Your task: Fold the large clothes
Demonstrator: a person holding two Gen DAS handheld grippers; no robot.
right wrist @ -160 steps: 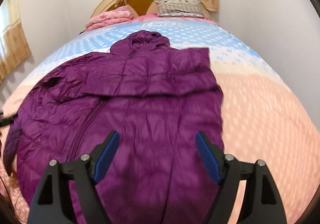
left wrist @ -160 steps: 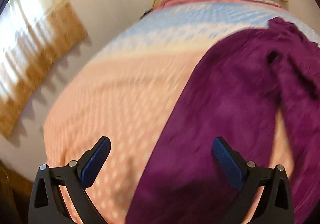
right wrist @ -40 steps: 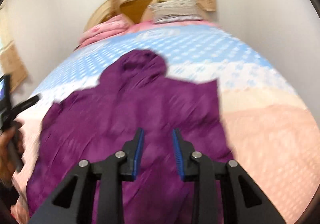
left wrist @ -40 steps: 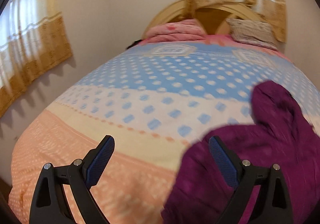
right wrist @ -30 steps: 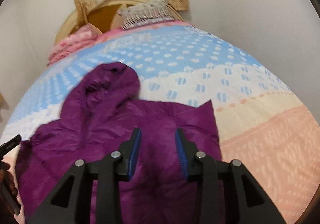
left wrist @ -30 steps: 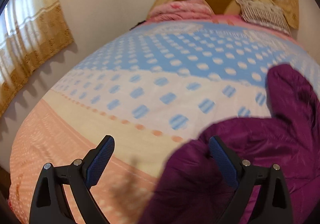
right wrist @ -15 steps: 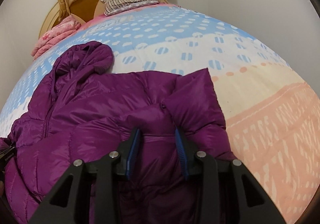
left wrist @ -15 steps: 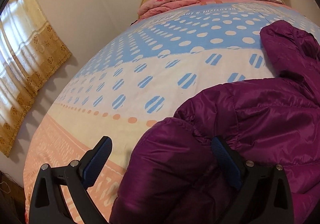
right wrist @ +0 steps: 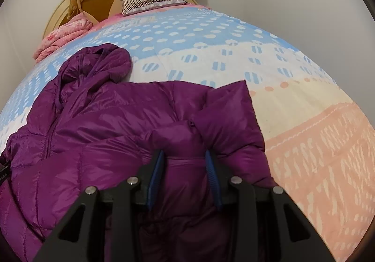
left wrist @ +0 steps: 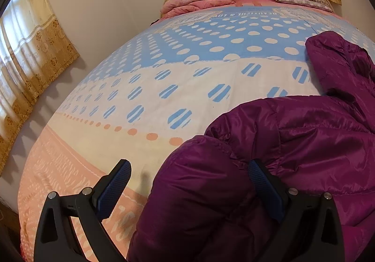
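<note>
While my right claw pinches the purple jacket at lower centre, its fold is underway
My left claw gapes over the jacket's edge; next it must close

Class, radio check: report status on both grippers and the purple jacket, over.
Right gripper shut on a fold of the purple jacket. Left gripper open, straddling the jacket's edge. Jacket on the bed, hood toward the pillows. Nothing in the way.

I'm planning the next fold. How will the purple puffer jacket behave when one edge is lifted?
The purple puffer jacket looks limp: it lies in soft rumples, so a lifted edge will likely drape and sag. Its shiny shell may slip between pads. The puffy quilting suggests it is light for its bulk and springs back after pressing.
</note>
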